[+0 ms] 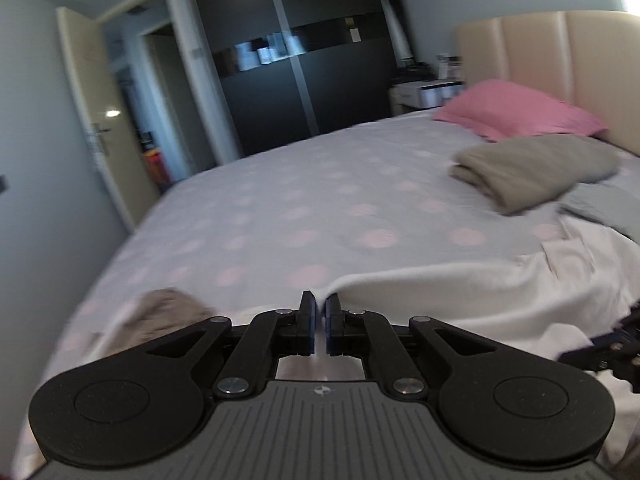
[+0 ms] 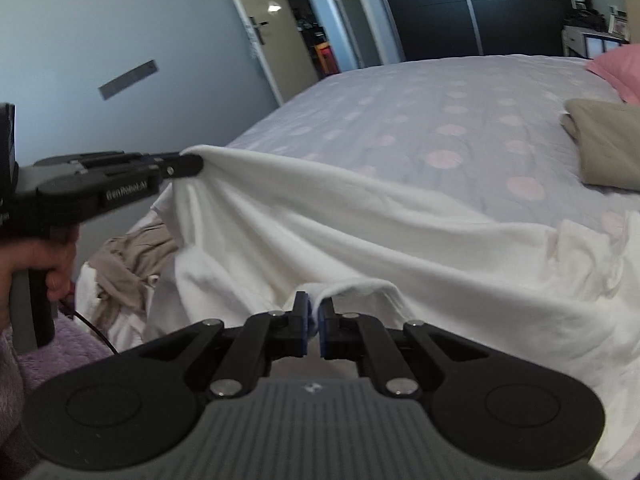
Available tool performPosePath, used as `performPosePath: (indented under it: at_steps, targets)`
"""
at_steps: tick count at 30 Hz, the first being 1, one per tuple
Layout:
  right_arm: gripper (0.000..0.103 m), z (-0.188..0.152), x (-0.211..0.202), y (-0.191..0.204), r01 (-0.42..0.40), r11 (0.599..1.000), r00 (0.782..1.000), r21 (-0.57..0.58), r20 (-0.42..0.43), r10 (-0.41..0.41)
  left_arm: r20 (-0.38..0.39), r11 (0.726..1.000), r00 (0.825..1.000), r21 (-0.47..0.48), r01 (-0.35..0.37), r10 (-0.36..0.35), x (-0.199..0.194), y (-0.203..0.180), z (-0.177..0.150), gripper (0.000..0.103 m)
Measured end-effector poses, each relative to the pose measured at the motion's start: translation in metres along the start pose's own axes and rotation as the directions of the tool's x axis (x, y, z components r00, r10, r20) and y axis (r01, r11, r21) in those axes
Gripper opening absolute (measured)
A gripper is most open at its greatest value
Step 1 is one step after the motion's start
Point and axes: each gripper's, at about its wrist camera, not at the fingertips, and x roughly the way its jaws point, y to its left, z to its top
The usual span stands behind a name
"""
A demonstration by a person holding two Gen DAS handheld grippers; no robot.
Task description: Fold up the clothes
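A white garment [image 2: 340, 224] lies spread over the near edge of the bed and is lifted at two points. My left gripper [image 1: 319, 300] is shut on one edge of the white garment [image 1: 440, 296]; in the right wrist view the left gripper [image 2: 192, 164] holds that edge raised at the left. My right gripper [image 2: 314, 304] is shut on a fold of the garment's near edge. The right gripper shows partly in the left wrist view [image 1: 616, 344] at the right edge.
A folded tan garment [image 1: 536, 172] lies near a pink pillow [image 1: 516, 112] at the bed's head. A crumpled beige garment [image 2: 132, 264] lies at the near left corner. The dotted bedsheet [image 1: 300, 200] stretches ahead. A dark wardrobe [image 1: 304, 52] and an open door [image 1: 100, 120] stand beyond.
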Motion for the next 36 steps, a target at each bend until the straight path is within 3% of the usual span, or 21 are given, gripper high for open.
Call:
performPosePath:
  at_steps: [4,7,10,13,16,20,23,28,30,32,36]
  targets:
    - [0.006,-0.008,0.008,0.002,-0.030,1.000,0.997,-0.008,-0.069,0.030,-0.085,1.000,0.996,-0.006,-0.013,0.012,-0.004,0.015,-0.013,0.003]
    - [0.006,-0.021,0.015,-0.005,-0.028,1.000,0.990,0.011,-0.135,0.029,-0.144,0.998,0.989,0.059,-0.027,0.035,0.006,0.004,-0.033,0.003]
    - [0.006,-0.033,0.021,-0.013,-0.024,0.999,0.979,0.030,-0.201,0.030,-0.189,0.998,0.982,0.067,0.011,0.002,0.014,0.001,-0.048,0.003]
    - [0.017,-0.045,0.026,-0.021,-0.017,0.999,0.965,0.052,-0.260,0.030,-0.230,0.998,0.972,0.039,0.055,-0.045,0.021,0.003,-0.057,0.003]
    - [0.039,-0.048,0.022,-0.033,0.017,0.995,0.966,0.094,-0.260,0.008,-0.256,0.996,0.965,0.046,0.077,-0.063,0.025,0.002,-0.063,0.003]
    - [0.045,-0.045,0.016,-0.044,0.064,0.994,0.962,0.090,-0.269,-0.038,-0.286,0.989,0.952,0.068,0.133,-0.108,0.031,-0.001,-0.064,0.006]
    - [0.053,-0.045,0.011,-0.057,0.114,0.992,0.953,0.061,-0.288,-0.091,-0.288,0.980,0.948,0.107,0.170,-0.133,0.035,-0.008,-0.060,0.018]
    - [0.068,-0.040,0.006,-0.090,0.217,0.976,0.925,0.030,-0.325,-0.196,-0.272,0.957,0.946,0.179,0.230,-0.176,0.040,-0.021,-0.048,0.047]
    - [0.070,-0.036,0.005,-0.104,0.261,0.965,0.909,0.007,-0.337,-0.244,-0.268,0.940,0.941,0.211,0.268,-0.208,0.045,-0.028,-0.043,0.048]
    - [0.076,-0.030,0.003,-0.121,0.305,0.952,0.892,-0.002,-0.349,-0.286,-0.264,0.919,0.932,0.240,0.313,-0.248,0.050,-0.036,-0.038,0.051]
    - [0.081,-0.017,-0.004,-0.160,0.404,0.915,0.858,0.017,-0.354,-0.372,-0.283,0.866,0.894,0.271,0.421,-0.346,0.071,-0.053,-0.031,0.060]
